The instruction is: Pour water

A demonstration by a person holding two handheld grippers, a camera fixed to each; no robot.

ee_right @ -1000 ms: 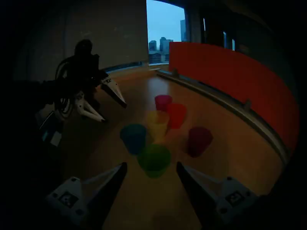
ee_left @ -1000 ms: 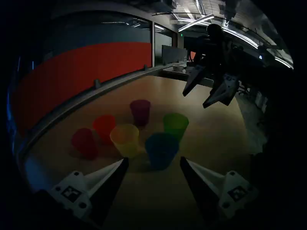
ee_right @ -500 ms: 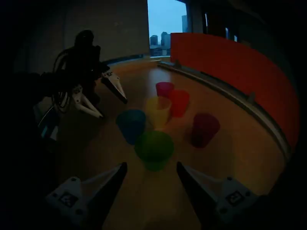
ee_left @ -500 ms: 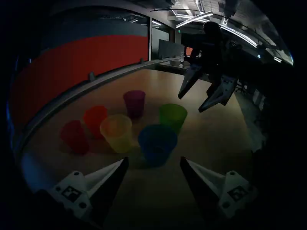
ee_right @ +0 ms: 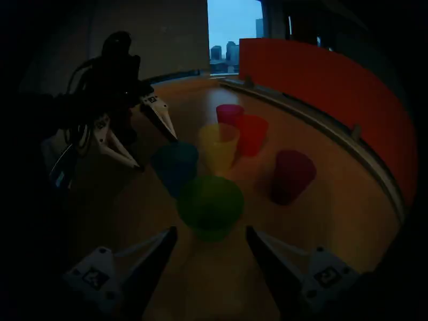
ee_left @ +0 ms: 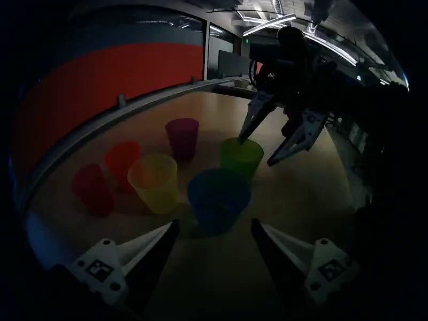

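Observation:
Several coloured plastic cups stand upright in a cluster on a wooden table. In the left gripper view the blue cup (ee_left: pixel 218 199) is nearest, just ahead of my open left gripper (ee_left: pixel 214 231); beside it are the yellow cup (ee_left: pixel 153 182), green cup (ee_left: pixel 242 158), purple cup (ee_left: pixel 182 137), orange cup (ee_left: pixel 122 163) and red cup (ee_left: pixel 92 187). My right gripper (ee_left: pixel 258 151) hangs open over the far side, by the green cup. In the right gripper view the green cup (ee_right: pixel 210 206) sits just ahead of my open right gripper (ee_right: pixel 211 235), with the blue cup (ee_right: pixel 175 166) behind it. The left gripper (ee_right: pixel 158 154) is open by that blue cup.
A red partition wall (ee_left: pixel 107 80) with a metal rail runs along the table's far edge (ee_right: pixel 342 134). The room is dim. A window (ee_right: pixel 232 35) shows city buildings. Bare tabletop (ee_left: pixel 305 187) lies to the right of the cups in the left gripper view.
Both grippers have moved closer to the cups: the blue cup now looms larger before the left gripper, the green cup before the right. Both stay open.

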